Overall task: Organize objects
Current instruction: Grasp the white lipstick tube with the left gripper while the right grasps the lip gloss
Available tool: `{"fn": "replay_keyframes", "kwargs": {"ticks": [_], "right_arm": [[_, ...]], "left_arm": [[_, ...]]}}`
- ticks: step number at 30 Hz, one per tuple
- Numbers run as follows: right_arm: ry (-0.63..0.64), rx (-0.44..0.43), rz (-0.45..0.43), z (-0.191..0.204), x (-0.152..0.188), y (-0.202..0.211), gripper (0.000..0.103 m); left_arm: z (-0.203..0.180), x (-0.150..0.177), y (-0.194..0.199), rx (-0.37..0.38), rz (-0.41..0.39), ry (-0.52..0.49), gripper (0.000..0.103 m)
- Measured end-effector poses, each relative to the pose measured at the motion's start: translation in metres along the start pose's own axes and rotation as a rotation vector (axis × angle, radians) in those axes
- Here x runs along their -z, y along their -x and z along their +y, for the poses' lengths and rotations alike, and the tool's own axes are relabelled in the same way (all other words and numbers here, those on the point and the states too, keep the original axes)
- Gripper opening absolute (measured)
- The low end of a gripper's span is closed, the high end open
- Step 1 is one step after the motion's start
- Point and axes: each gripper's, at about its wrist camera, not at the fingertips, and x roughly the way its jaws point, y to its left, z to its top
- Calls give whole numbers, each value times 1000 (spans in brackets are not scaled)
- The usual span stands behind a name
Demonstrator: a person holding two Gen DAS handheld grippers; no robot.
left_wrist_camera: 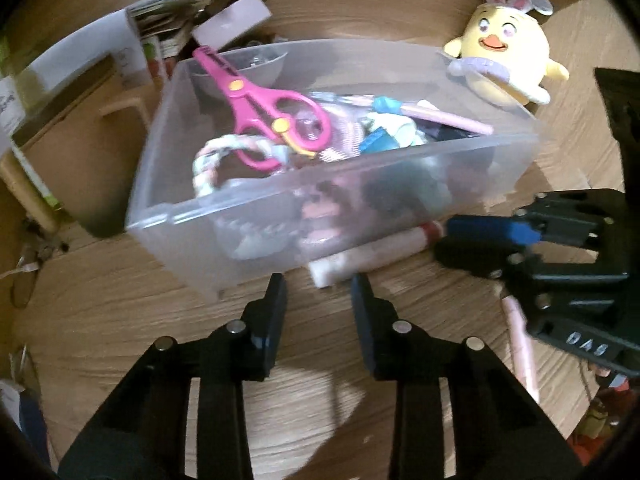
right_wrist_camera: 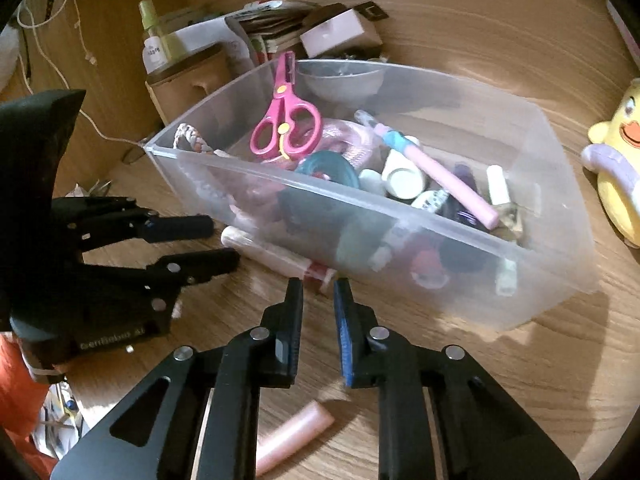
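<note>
A clear plastic bin (left_wrist_camera: 360,184) (right_wrist_camera: 540,264) on the wooden table holds pink scissors (left_wrist_camera: 260,108) (right_wrist_camera: 286,124), a pink pen (right_wrist_camera: 444,176) and several small items. A pink tube with a red end (left_wrist_camera: 380,252) (right_wrist_camera: 276,258) lies against the bin's near wall. My left gripper (left_wrist_camera: 320,284) (right_wrist_camera: 218,240) is open and empty, its tips just short of the tube's white end. My right gripper (right_wrist_camera: 318,286) (left_wrist_camera: 444,236) is open and empty, its tips at the tube's red end. A second pink tube (right_wrist_camera: 292,436) (left_wrist_camera: 520,344) lies under the right gripper.
A yellow chick plush (left_wrist_camera: 508,60) (right_wrist_camera: 620,160) sits to the right of the bin. A cardboard box (left_wrist_camera: 68,140) (right_wrist_camera: 188,84), papers, a small pink box (left_wrist_camera: 232,20) (right_wrist_camera: 332,32) and a bottle (right_wrist_camera: 154,40) crowd the far left. A grey bowl (right_wrist_camera: 340,80) stands behind the bin.
</note>
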Motion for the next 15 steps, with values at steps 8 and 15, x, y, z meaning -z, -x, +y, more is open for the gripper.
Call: {"fn": "replay_keyframes", "kwargs": {"ticks": [8, 15], "right_arm": [[13, -22, 10, 7, 1, -5, 15], [50, -25, 1, 15, 14, 10, 15]], "left_arm": [[-10, 14, 12, 5, -9, -32, 31], [-24, 47, 37, 57, 16, -61, 31]]}}
